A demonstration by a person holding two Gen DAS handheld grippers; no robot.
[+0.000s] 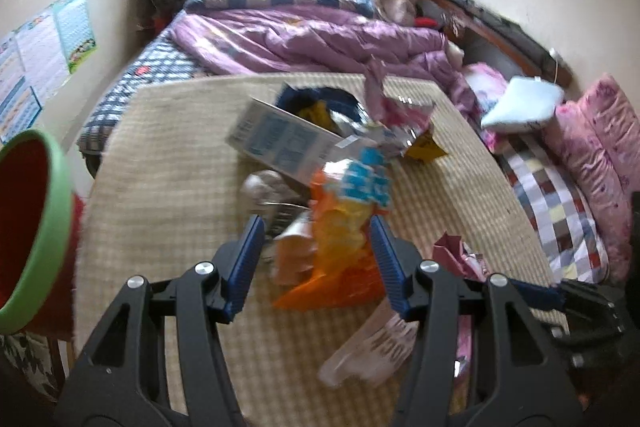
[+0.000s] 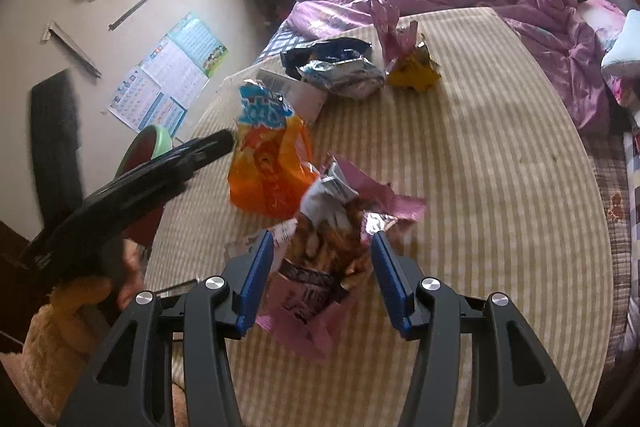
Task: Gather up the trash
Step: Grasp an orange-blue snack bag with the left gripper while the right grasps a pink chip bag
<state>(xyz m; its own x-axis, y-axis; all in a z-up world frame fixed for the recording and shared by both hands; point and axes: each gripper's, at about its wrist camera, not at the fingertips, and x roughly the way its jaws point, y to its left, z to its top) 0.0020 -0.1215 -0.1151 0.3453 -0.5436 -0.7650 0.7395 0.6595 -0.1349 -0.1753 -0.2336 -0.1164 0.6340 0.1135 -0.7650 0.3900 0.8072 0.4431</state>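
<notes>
on striped mat [image 2: 480, 147], orange wrapper [image 2: 268, 167] between crumpled wrappers, green-rimmed bin [image 1: 36, 227] left

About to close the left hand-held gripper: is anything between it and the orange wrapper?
Nothing visible: the orange wrapper already sits between the open fingers of the left hand-held gripper, with other wrappers lying beside and beneath it.

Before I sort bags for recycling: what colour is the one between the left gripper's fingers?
Orange snack bag, blue top; left wrist view.
</notes>
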